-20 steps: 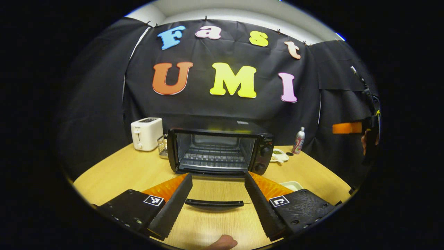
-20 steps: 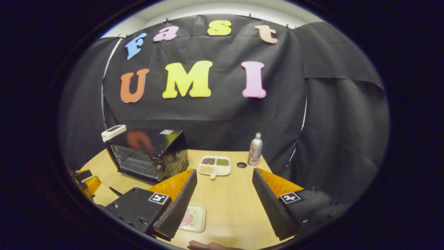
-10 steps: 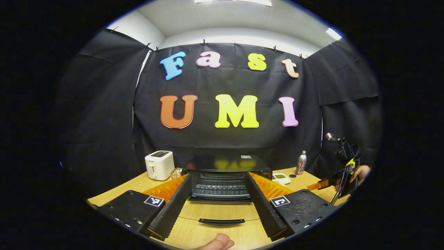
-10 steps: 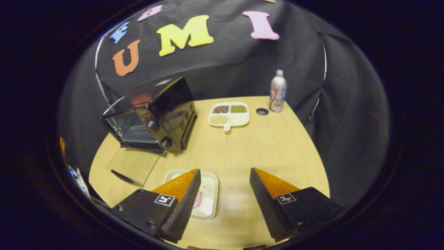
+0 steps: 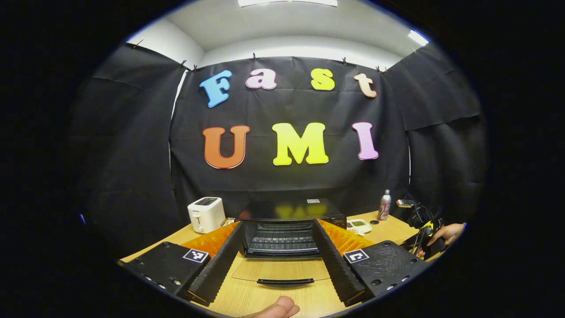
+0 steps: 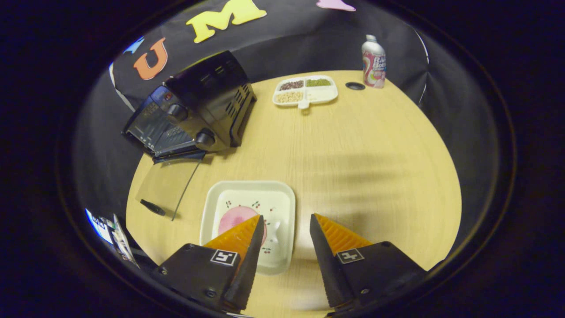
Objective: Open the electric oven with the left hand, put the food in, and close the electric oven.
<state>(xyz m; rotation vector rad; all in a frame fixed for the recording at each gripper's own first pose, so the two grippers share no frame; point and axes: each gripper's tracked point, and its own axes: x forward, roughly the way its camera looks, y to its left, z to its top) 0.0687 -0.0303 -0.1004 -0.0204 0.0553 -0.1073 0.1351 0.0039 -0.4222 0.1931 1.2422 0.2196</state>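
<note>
Right gripper view, table: round light wooden tabletop (image 6: 353,145).
Oven: black electric oven (image 6: 207,101) at far left, glass door (image 6: 170,183) dropped flat.
Tray: white square tray (image 6: 273,207) near the oven door, pink round food (image 6: 234,218) on it.
Right gripper (image 6: 284,225): spread, empty, over the tray's edge.
Left gripper (image 5: 278,229): spread, empty, facing the oven.

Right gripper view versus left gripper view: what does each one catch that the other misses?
Right gripper view alone: the square plate with a pink food item, under the open right gripper. Left gripper view alone: the white toaster, beyond the open left gripper. Both: the electric oven with its glass door folded down, the divided snack tray, the can.
</note>
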